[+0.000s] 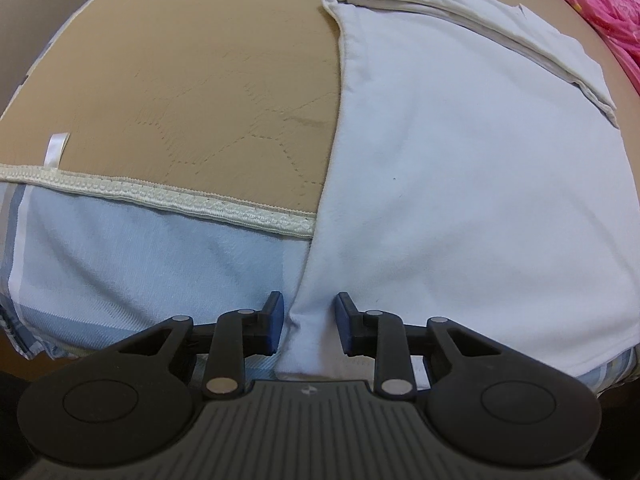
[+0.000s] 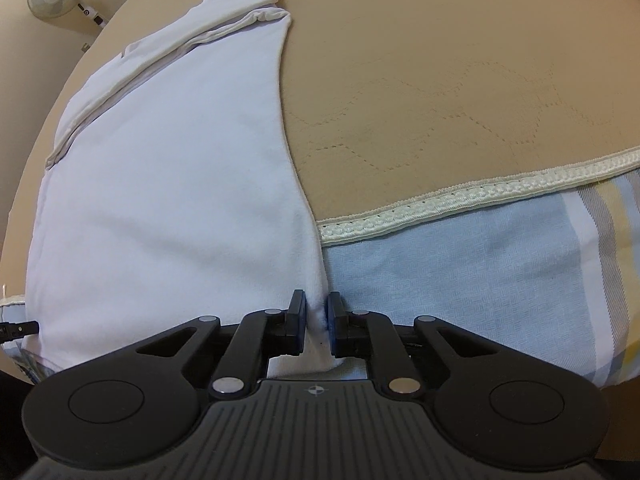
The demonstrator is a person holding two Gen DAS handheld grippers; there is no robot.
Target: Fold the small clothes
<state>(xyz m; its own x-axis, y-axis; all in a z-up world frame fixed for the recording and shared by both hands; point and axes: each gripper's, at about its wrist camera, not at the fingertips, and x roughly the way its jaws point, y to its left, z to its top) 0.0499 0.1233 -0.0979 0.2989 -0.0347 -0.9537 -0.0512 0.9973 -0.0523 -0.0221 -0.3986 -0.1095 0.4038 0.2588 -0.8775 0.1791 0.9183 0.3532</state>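
Pinching the near hem corners of the white garment, the right claw looks clamped on cloth — the left claw only straddles its corner, unclosed. Lifting now could leave that corner behind, skewing the fold.

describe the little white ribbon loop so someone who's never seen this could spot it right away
Start from the tan quilted mat and follow its cream braided trim along the near edge, left of the white garment. The satin ribbon loop stands up from that trim: glossy and smooth, unlike the textured braid.
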